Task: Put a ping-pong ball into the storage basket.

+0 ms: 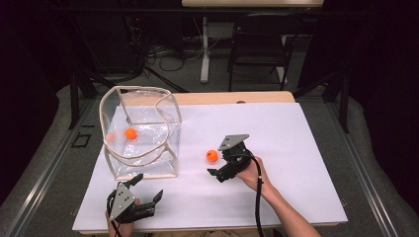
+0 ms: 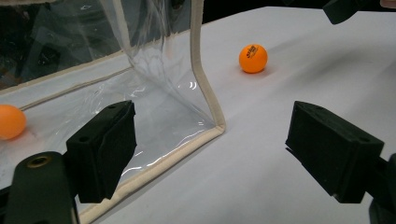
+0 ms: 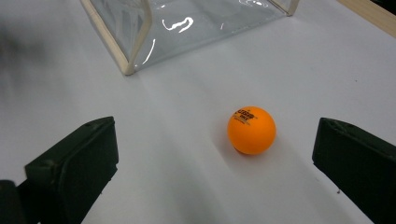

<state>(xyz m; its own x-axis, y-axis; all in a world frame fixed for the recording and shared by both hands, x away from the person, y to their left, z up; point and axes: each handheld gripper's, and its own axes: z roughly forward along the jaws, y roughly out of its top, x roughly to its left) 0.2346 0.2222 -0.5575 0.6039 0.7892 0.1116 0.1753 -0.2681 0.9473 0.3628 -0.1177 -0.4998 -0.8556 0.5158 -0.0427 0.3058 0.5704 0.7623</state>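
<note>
An orange ping-pong ball (image 1: 212, 156) (image 2: 253, 58) (image 3: 251, 130) lies loose on the white sheet, right of a clear plastic box-bag with cream trim (image 1: 148, 176) (image 2: 198, 56) (image 3: 105, 35). Another orange ball (image 1: 130, 133) (image 2: 10, 121) rests inside the bag. My right gripper (image 1: 219, 163) (image 3: 215, 158) is open just right of the loose ball, which lies ahead between its jaws, nearer the right one, and touches neither. My left gripper (image 1: 148, 186) (image 2: 215, 135) is open and empty near the front edge, facing the bag's near right corner.
The white sheet (image 1: 296, 148) covers most of the table, with a wooden strip (image 1: 237, 97) showing along the far edge. Beyond the table stand a dark chair (image 1: 259, 47) and a white table leg (image 1: 204, 54). Grey floor borders both sides.
</note>
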